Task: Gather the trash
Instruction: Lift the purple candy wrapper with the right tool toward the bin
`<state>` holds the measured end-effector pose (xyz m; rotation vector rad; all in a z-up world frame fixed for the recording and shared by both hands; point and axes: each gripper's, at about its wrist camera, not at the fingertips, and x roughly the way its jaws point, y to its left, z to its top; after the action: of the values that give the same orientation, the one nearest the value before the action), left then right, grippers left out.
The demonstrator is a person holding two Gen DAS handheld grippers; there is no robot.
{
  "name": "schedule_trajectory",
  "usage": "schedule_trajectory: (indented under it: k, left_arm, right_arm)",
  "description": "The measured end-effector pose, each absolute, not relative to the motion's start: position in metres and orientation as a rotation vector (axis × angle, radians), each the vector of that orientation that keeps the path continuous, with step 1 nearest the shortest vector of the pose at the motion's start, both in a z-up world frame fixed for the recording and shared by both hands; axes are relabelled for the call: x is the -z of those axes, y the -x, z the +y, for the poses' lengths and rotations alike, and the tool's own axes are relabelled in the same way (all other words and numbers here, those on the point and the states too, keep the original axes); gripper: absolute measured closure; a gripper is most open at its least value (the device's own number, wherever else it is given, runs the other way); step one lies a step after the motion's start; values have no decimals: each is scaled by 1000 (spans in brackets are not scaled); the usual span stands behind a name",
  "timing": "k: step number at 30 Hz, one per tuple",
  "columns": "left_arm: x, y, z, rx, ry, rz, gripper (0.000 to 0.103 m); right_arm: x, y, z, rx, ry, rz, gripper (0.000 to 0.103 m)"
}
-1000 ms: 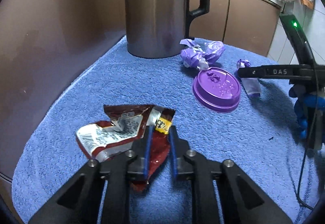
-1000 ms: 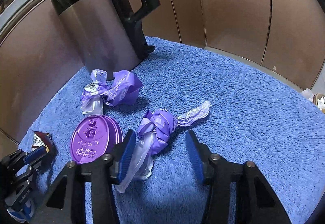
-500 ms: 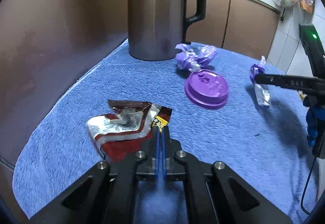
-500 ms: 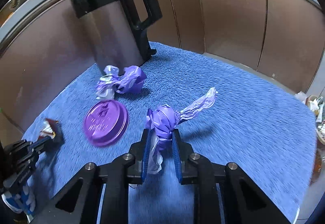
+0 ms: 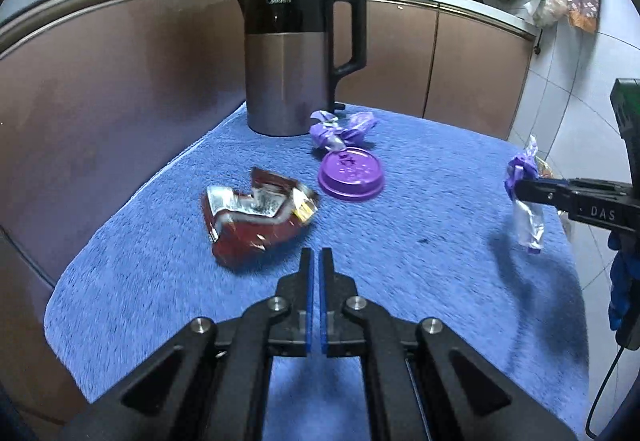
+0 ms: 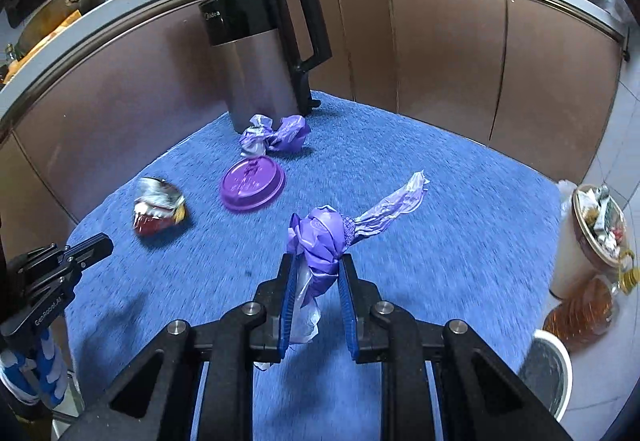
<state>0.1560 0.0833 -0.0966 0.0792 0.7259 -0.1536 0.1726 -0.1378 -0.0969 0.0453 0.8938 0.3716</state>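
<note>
My right gripper [image 6: 318, 267] is shut on a crumpled purple plastic wrapper [image 6: 320, 237] and holds it above the blue towel [image 6: 440, 209]; it also shows in the left wrist view [image 5: 524, 197]. My left gripper [image 5: 315, 261] is shut and empty, raised just behind a red and silver snack wrapper [image 5: 256, 217] that lies on the towel. A purple cup lid [image 5: 351, 173] and a second purple wrapper [image 5: 340, 129] lie further back.
A steel and black kettle [image 5: 296, 57] stands at the towel's back. Brown cabinet doors [image 6: 440, 53] run behind. Off the right edge stand a trash bin full of rubbish [image 6: 596, 225] and a white container [image 6: 548, 361] on the floor.
My left gripper shut without the snack wrapper and pulled back and up. My right gripper closed on the purple wrapper and lifted it off the towel.
</note>
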Motion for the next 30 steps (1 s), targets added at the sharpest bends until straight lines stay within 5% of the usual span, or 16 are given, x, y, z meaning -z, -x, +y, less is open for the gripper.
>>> schedule_trajectory:
  k: [30]
  left_arm:
    - [24,-34,48,152,-166,531,101]
  right_arm:
    - [36,-35,-177,-329,-73,706,83]
